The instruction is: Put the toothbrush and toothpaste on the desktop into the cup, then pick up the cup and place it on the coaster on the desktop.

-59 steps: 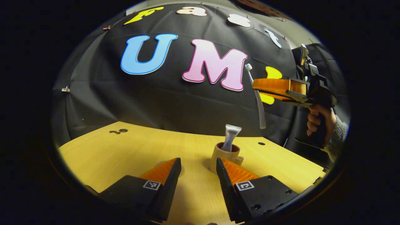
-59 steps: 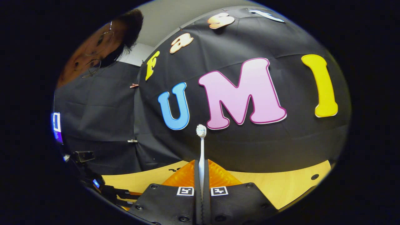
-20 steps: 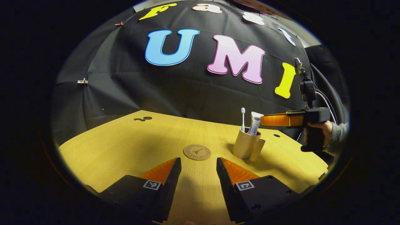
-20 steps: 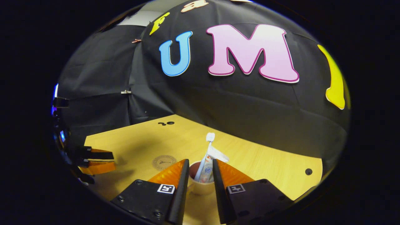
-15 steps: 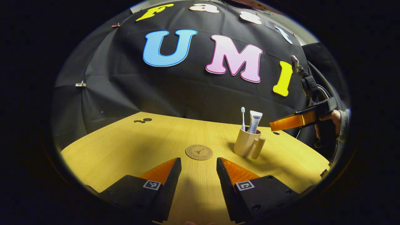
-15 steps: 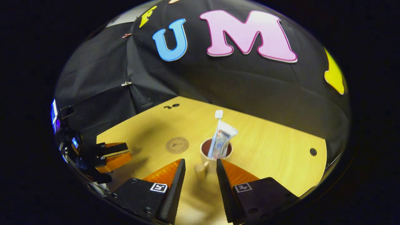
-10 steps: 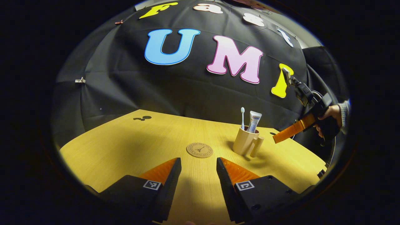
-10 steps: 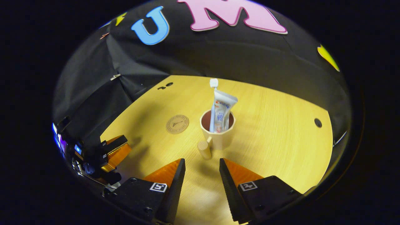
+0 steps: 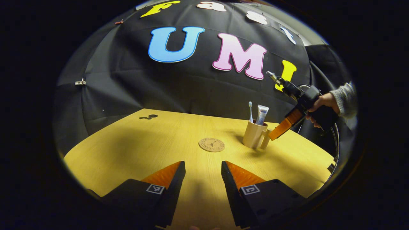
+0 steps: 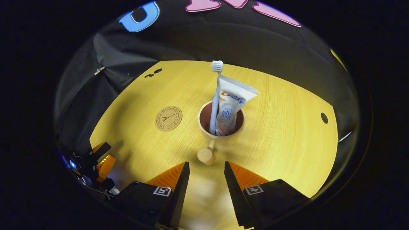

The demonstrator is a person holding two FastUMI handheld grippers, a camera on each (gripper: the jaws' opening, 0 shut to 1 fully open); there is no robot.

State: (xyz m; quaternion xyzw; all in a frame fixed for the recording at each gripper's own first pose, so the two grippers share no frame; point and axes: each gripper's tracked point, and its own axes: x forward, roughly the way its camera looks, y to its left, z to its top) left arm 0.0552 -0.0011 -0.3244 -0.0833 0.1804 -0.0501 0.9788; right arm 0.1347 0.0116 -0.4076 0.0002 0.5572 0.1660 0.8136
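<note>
With the white toothbrush [image 10: 214, 95] and white toothpaste tube [image 10: 230, 105] standing in the beige handled cup [image 10: 220, 135] on the yellow wooden counter [image 10: 287, 127], the right gripper [image 10: 204, 179], fingers apart, aims at the cup's handle, which it must clamp before carrying the cup to the round brown coaster [image 10: 168, 118].

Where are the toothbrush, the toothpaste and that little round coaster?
toothbrush [image 10: 214, 105], right gripper view, on its handle.
toothpaste [image 10: 230, 103], right gripper view, on the tube's front.
coaster [image 10: 168, 118], right gripper view, on its middle, lying on the table beside the cup.
</note>
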